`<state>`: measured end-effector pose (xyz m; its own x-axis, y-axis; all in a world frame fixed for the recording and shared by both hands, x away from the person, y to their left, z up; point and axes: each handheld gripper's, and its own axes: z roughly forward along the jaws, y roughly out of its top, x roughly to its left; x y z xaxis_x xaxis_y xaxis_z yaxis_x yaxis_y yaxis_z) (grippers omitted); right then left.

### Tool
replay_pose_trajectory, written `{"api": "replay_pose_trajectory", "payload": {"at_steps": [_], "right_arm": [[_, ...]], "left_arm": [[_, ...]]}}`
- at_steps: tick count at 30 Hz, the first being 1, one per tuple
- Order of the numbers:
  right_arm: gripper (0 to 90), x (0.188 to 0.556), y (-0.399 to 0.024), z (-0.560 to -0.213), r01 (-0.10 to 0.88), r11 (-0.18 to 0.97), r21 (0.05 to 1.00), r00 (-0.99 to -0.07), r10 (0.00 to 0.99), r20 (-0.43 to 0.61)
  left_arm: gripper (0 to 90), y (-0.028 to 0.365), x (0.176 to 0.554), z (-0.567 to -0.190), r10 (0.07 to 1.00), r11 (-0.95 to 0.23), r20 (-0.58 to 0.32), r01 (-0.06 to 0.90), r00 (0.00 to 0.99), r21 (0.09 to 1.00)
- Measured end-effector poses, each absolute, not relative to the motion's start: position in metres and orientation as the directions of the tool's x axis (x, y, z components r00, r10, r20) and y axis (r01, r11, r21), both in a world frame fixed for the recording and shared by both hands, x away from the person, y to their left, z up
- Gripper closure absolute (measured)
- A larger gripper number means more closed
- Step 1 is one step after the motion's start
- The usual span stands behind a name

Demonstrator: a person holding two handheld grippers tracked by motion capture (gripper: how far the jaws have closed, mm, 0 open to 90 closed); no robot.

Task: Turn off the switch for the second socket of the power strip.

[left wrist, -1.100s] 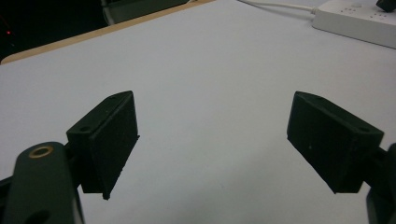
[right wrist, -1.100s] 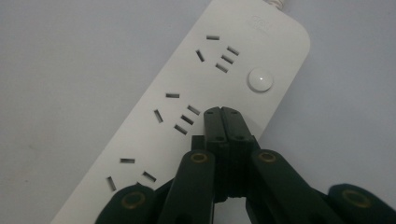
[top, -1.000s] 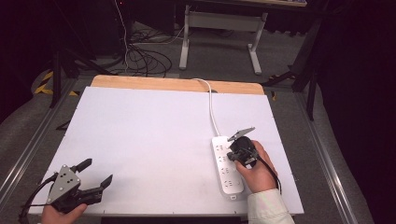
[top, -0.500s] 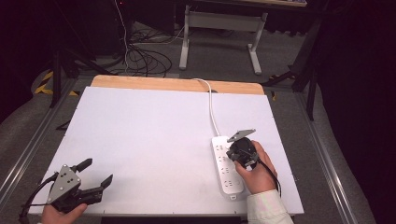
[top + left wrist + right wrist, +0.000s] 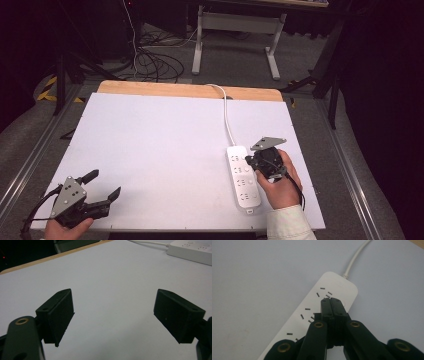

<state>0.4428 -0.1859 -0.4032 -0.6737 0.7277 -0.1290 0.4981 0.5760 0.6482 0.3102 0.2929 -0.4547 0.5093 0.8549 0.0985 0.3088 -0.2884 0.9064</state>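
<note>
Right gripper view: the right gripper (image 5: 330, 299), jaws clenched together on nothing, hovers over the power strip (image 5: 312, 315), whose long axis runs lower left to upper right. The left gripper (image 5: 102, 186), released, rests well apart on the worktop (image 5: 165, 140).

Smooth white plastic power strip (image 5: 243, 176); matt white tabletop (image 5: 160, 145).

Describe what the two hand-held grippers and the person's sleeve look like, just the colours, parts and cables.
Both are black. The left hand-held gripper carries a grey three-cornered plate with small holes on top, and a black cable trails from it; its jaws end in flat rectangular black pads. The right hand-held gripper has the same grey plate, brass-coloured rivets at its linkage joints, and a black cable. A pale, light-coloured sleeve covers the right forearm.
</note>
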Motion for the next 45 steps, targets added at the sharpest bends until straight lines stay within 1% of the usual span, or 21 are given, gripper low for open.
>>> {"api": "replay_pose_trajectory", "payload": {"at_steps": [2,13,14,16,17,18,19,20,21,22,25,26,27,28,31,35,38,39,40,41,45], "right_arm": [[90.0,0.440,-0.185,-0.398,0.478,0.583,0.657,-0.679,0.720,-0.144],[90.0,0.438,-0.184,-0.397,0.451,0.583,0.675,-0.695,0.705,-0.145],[88.5,0.438,-0.184,-0.396,0.447,0.579,0.682,-0.697,0.703,-0.141],[79.2,0.437,-0.186,-0.395,0.434,0.570,0.698,-0.700,0.701,-0.137],[79.2,0.437,-0.186,-0.395,0.434,0.570,0.698,-0.700,0.701,-0.137],[70.6,0.435,-0.187,-0.393,0.414,0.566,0.713,-0.704,0.696,-0.143],[70.6,0.435,-0.187,-0.393,0.414,0.566,0.713,-0.704,0.696,-0.143],[66.6,0.434,-0.188,-0.392,0.403,0.562,0.722,-0.704,0.695,-0.148],[62.0,0.432,-0.188,-0.390,0.391,0.559,0.731,-0.706,0.692,-0.152],[52.5,0.429,-0.189,-0.387,0.375,0.551,0.745,-0.707,0.691,-0.155],[40.3,0.426,-0.193,-0.385,0.362,0.530,0.767,-0.717,0.684,-0.135],[40.3,0.426,-0.193,-0.385,0.362,0.530,0.767,-0.717,0.684,-0.135],[36.0,0.423,-0.196,-0.384,0.361,0.509,0.782,-0.722,0.683,-0.111],[36.0,0.423,-0.196,-0.384,0.361,0.509,0.782,-0.722,0.683,-0.111],[29.3,0.417,-0.203,-0.384,0.352,0.483,0.802,-0.730,0.677,-0.087],[26.2,0.412,-0.209,-0.384,0.345,0.463,0.816,-0.737,0.672,-0.069],[24.9,0.409,-0.215,-0.386,0.345,0.437,0.830,-0.746,0.664,-0.040],[24.0,0.407,-0.220,-0.388,0.348,0.416,0.840,-0.752,0.659,-0.015],[24.0,0.407,-0.220,-0.388,0.348,0.416,0.840,-0.752,0.659,-0.015],[20.9,0.406,-0.226,-0.391,0.346,0.398,0.850,-0.760,0.649,0.006],[19.7,0.402,-0.234,-0.399,0.329,0.400,0.855,-0.788,0.615,0.016]], "left_arm": [[16.9,0.293,0.310,-0.455,0.854,-0.287,0.094,0.312,0.512,0.906],[16.9,0.293,0.310,-0.455,0.855,-0.293,0.103,0.309,0.509,0.905],[16.9,0.294,0.309,-0.455,0.855,-0.293,0.102,0.311,0.509,0.904],[16.9,0.293,0.309,-0.455,0.856,-0.284,0.092,0.315,0.508,0.906],[16.9,0.294,0.309,-0.455,0.857,-0.283,0.091,0.315,0.508,0.906],[16.9,0.294,0.309,-0.455,0.855,-0.286,0.093,0.314,0.510,0.906],[16.9,0.294,0.309,-0.455,0.855,-0.286,0.093,0.314,0.510,0.906],[16.9,0.293,0.309,-0.455,0.856,-0.287,0.097,0.311,0.508,0.906],[16.9,0.293,0.310,-0.455,0.855,-0.290,0.099,0.310,0.510,0.906],[16.9,0.293,0.310,-0.455,0.853,-0.289,0.096,0.312,0.512,0.905],[16.9,0.293,0.310,-0.455,0.854,-0.289,0.095,0.314,0.512,0.904],[16.9,0.293,0.310,-0.455,0.854,-0.289,0.095,0.314,0.512,0.904],[16.9,0.293,0.310,-0.455,0.854,-0.286,0.093,0.313,0.512,0.906],[16.9,0.294,0.310,-0.455,0.855,-0.287,0.094,0.314,0.510,0.905],[16.9,0.294,0.310,-0.455,0.856,-0.283,0.090,0.314,0.510,0.906],[16.9,0.293,0.311,-0.455,0.854,-0.285,0.092,0.313,0.512,0.906],[16.9,0.293,0.310,-0.455,0.854,-0.286,0.093,0.312,0.512,0.906],[16.9,0.293,0.310,-0.455,0.855,-0.286,0.094,0.313,0.511,0.906],[16.9,0.293,0.310,-0.455,0.855,-0.284,0.092,0.313,0.510,0.906],[16.9,0.293,0.310,-0.455,0.855,-0.284,0.092,0.313,0.510,0.906],[16.9,0.293,0.310,-0.455,0.855,-0.280,0.087,0.314,0.511,0.907]]}}
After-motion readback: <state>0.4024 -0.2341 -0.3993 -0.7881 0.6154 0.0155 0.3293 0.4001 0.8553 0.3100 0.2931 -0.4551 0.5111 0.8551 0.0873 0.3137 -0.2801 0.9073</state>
